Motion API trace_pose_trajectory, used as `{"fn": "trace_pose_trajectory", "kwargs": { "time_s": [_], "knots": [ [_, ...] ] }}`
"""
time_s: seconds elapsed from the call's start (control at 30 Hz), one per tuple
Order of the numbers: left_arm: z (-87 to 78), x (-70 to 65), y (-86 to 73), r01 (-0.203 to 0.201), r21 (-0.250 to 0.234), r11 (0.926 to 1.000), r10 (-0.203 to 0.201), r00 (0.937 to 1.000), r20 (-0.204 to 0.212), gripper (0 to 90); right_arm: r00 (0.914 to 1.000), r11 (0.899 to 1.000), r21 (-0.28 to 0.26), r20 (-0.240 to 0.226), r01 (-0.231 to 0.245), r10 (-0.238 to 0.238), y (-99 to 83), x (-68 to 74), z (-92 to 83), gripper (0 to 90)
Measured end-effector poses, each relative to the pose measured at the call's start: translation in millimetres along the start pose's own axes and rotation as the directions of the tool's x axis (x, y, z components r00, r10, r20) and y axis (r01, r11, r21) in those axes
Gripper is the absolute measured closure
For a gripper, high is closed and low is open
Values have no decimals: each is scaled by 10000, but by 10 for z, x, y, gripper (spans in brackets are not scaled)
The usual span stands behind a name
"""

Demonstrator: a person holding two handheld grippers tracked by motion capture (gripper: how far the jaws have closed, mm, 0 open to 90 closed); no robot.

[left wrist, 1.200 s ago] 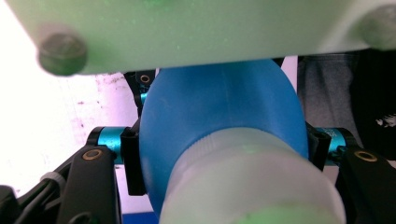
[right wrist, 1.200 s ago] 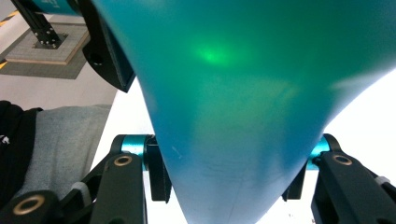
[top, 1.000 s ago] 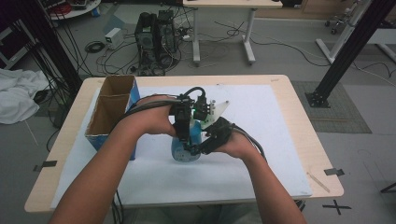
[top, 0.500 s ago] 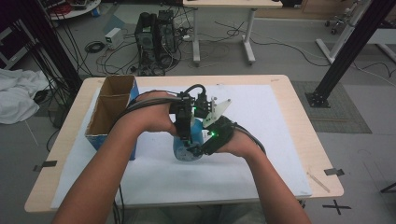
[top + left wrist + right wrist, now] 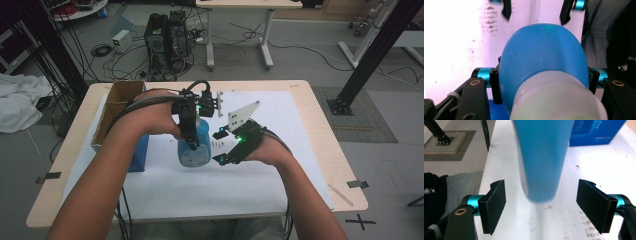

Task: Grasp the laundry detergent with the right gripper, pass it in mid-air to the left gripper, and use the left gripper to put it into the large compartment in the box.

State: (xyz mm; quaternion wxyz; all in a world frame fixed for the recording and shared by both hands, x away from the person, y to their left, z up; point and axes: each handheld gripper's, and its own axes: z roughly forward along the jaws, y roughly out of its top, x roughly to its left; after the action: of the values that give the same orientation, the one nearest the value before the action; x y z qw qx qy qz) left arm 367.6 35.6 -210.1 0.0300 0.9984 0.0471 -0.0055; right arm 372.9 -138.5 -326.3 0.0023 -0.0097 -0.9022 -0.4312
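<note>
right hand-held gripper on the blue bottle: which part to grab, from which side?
Take the blue bottle on its lower body, coming in level from the person's right. The left hand-held gripper already clamps its upper part near the cap, so the lower part is bare. The right hand-held gripper stands open with the bottle's bottom end between its pads, which already face its sides.

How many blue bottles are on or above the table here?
1: the blue bottle held in the left gripper, just left of the open right gripper. The cardboard box may hide more.
</note>
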Motion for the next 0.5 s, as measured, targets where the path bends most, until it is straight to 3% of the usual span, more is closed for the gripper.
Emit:
{"fn": "trace_pose_trajectory", "kwargs": {
  "time_s": [0.03, 0.07, 0.13, 0.3, 0.33, 0.4, 0.43, 0.47, 0.5],
  "knots": [
    [-31, 10, -30, 109, -50, 9999, -109, 9999, -9, 383, 10000, 10000, 5, 60, -41, 41, 1, -5, -28, 224],
    [-63, 25, -60, 133, -91, 9999, -134, 9998, -132, 383, 9993, 9989, 272, -22, -377, 377, 4, 16, -70, 224],
    [-156, 64, -156, 480, -140, 9987, -483, 9986, -210, 383, 9998, 9988, 474, 199, -109, 100, 17, -11, -159, 217],
    [-289, 115, -286, 1007, -109, 9949, -1010, 9944, -324, 382, 9994, 9978, 633, 276, -205, 188, 29, -30, -242, 178],
    [-351, 137, -353, 1390, -129, 9902, -1394, 9895, -387, 382, 9985, 9940, 1003, 375, -433, 398, 34, -23, -276, 142],
    [-384, 151, -386, 1503, -107, 9886, -1506, 9878, -393, 382, 9974, 9904, 1242, 470, -605, 551, 35, -26, -312, 135],
    [-414, 164, -421, 1702, -124, 9853, -1706, 9846, -377, 382, 9974, 9904, 1242, 470, -605, 551, 35, -26, -312, 135],
    [-472, 192, -491, 2065, -151, 9783, -2070, 9775, -399, 382, 9972, 9894, 1327, 522, -592, 526, 38, -34, -346, 135],
    [-472, 192, -491, 2065, -151, 9783, -2070, 9775, -399, 382, 9972, 9894, 1327, 522, -592, 526, 38, -34, -346, 135]
  ]
}}
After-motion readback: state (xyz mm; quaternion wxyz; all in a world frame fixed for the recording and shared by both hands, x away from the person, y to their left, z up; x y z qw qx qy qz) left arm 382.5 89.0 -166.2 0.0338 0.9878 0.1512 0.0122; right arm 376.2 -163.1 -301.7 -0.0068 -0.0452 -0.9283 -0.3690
